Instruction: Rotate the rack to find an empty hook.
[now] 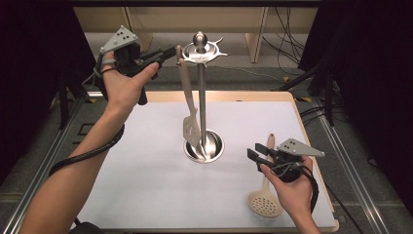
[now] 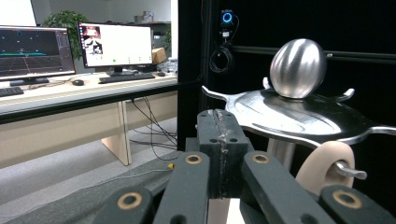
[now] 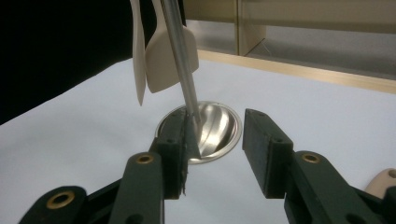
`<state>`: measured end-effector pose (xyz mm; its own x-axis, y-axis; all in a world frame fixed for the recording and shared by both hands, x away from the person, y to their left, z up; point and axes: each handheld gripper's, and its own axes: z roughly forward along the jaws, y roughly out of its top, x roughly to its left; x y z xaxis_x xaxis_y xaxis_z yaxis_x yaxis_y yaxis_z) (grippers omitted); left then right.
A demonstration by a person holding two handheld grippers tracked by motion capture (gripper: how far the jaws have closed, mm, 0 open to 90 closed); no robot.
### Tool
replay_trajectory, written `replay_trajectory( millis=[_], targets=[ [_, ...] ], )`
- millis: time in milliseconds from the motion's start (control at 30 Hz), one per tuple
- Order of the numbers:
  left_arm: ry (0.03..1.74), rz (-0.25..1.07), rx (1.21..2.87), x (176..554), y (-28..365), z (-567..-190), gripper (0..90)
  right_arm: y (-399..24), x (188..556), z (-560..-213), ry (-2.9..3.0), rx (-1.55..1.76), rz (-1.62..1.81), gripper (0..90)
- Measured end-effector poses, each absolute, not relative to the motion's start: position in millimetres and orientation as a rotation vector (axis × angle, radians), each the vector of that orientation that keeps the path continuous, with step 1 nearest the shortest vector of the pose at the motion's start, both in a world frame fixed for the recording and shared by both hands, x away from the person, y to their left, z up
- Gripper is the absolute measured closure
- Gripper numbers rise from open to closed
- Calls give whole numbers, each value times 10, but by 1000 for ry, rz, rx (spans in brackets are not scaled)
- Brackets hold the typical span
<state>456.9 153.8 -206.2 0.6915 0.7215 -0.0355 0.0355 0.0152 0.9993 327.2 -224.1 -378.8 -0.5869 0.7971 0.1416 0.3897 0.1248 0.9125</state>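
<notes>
Left gripper point(image 1: 168, 52), jaws closed on nothing, sits just beside the rack point(image 1: 201, 97) top, where a spatula point(image 1: 189, 105) hangs. Right gripper point(image 1: 255, 152) gapes empty above a skimmer point(image 1: 265, 197), seemingly clear of it.

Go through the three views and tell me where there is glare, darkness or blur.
High view: the white table top is evenly lit, black surroundings, a bright glint on the stand's base. Left gripper view: sharp monitors, highlights on the steel knob, shut jaws of the left gripper in shade. Right gripper view: soft overall, hanging spatula blurred, black at upper left, jaws of the right gripper apart.
</notes>
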Motion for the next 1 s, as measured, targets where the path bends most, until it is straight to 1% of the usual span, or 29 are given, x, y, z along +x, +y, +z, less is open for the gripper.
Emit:
replay_trajectory(
  millis=[400,467,667,700,867,933,967,1000],
  targets=[
    [672,595,1498,4647,1519,-2037,896,-2248,3294,-3799,2022,1140,1434,613],
    [674,594,1498,4662,1512,-2033,895,-2224,3267,-3796,2036,1204,1456,613],
    [670,598,1487,4660,1521,-2042,892,-2231,3272,-3805,2036,1201,1464,608],
    [665,600,1476,4638,1541,-2052,883,-2238,3269,-3803,2036,1205,1456,607],
    [639,625,1431,4448,1685,-2122,765,-2287,3310,-3805,2016,1174,1446,601],
    [634,636,1420,4329,1807,-2190,740,-2315,3334,-3804,1998,1172,1428,600],
    [634,636,1420,4329,1807,-2190,724,-2314,3322,-3795,1997,1249,1452,599],
    [635,637,1422,4257,1886,-2250,722,-2324,3330,-3799,1992,1256,1444,599]
  ],
)
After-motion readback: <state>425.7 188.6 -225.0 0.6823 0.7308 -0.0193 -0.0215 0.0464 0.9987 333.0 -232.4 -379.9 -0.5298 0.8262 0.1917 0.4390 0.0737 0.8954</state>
